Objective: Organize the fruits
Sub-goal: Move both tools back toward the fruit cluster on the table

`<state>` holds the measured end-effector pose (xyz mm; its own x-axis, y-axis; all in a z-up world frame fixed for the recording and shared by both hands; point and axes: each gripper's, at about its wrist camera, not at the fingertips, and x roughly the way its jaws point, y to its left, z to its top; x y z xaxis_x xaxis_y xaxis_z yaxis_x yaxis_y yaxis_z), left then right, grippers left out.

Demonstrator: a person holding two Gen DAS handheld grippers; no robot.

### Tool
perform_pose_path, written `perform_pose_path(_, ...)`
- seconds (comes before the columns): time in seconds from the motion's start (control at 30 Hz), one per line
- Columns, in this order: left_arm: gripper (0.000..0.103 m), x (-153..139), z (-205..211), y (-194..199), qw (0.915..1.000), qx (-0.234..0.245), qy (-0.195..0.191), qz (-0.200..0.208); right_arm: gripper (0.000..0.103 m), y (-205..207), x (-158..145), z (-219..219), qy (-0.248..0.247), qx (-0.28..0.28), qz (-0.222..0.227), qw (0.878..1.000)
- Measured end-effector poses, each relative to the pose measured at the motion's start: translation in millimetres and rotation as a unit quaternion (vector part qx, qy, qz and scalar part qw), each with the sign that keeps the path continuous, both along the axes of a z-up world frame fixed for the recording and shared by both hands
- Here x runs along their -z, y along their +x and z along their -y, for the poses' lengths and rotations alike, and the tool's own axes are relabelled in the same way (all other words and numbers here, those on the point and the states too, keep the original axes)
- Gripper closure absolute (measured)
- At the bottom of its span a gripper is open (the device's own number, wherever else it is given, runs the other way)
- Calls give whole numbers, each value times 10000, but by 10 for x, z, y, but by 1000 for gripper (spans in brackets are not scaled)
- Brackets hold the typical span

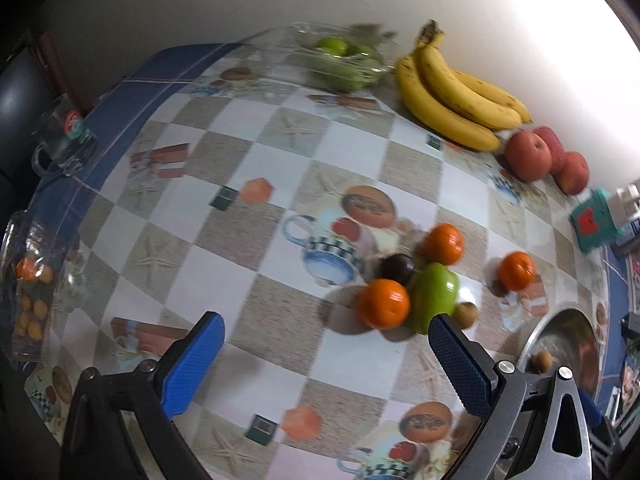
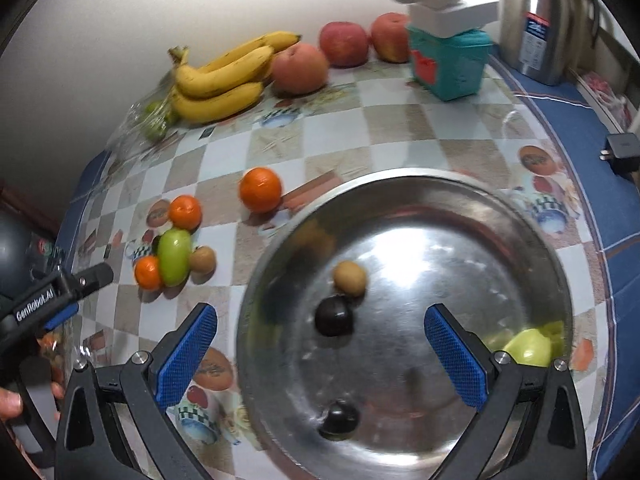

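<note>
The loose fruit still to be sorted sits in a tight cluster on the checked tablecloth (image 1: 280, 140): a green fruit (image 1: 434, 298) with an orange (image 1: 385, 303) touching its left side, a second orange (image 1: 443, 244) just beyond it, a dark plum (image 1: 397, 267) tucked between them and a small brown kiwi (image 1: 466, 314) at its right. A third orange (image 1: 517, 271) lies apart, further right.

The left gripper (image 1: 326, 354) hovers just short of this cluster with its blue pads spread wide and nothing between them. In the right wrist view the same cluster lies to the left of the steel bowl (image 2: 520, 240), which already holds a kiwi (image 2: 350, 278), two dark plums (image 2: 334, 315) and a pale green fruit (image 2: 528, 347) by its near right wall. The right gripper (image 2: 320, 354) hangs over the bowl, jaws equally wide and empty.

Further back, against the wall, stand the bananas (image 1: 452, 92), the red apples (image 1: 532, 156) and a clear box of green fruit (image 1: 344, 60).

The likely trouble is the crowding. Closing on one piece (the near orange seems the obvious target) could nudge its round neighbours, and the plum or kiwi may roll away across the smooth cloth. A pad catching two fruits at once would give a weak, slipping hold.
</note>
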<state>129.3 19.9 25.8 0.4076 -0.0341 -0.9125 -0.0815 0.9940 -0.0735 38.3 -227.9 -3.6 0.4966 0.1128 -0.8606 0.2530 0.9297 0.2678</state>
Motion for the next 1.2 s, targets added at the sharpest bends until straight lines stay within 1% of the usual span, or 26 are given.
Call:
perform_pose_path(0.23,0,-6,-332,40,9992,-398,25,47,0,97,-1,-300,90,-237,26,9997)
perform_pose_path(0.37,0,-12,-414,54,9988,-474,58,109,0,164,-2,-466,137,-361,48,9992)
perform_pose_path(0.5,0,-12,-455,81,9987,-496,-5,128,0,233,-4,-602,275,-496,85,9984)
perform_pose_path(0.6,0,-10,-468,98,9987,-488,-81,144,0,279,-25,-692,155,-601,137,9980)
perform_pose_path(0.83,0,-29,-481,148,9982,-394,-350,286,0,376,-106,-667,20,-501,357,9981)
perform_pose_path(1.0,0,16,-410,218,9986,-160,-393,311,0,456,-219,-677,146,-459,615,9969)
perform_pose_path(1.13,0,35,-366,239,9979,-49,-541,342,0,524,-243,-723,9,-485,670,9966)
perform_pose_path(1.2,0,27,-343,257,9972,15,-646,387,0,554,-214,-718,33,-487,646,9967)
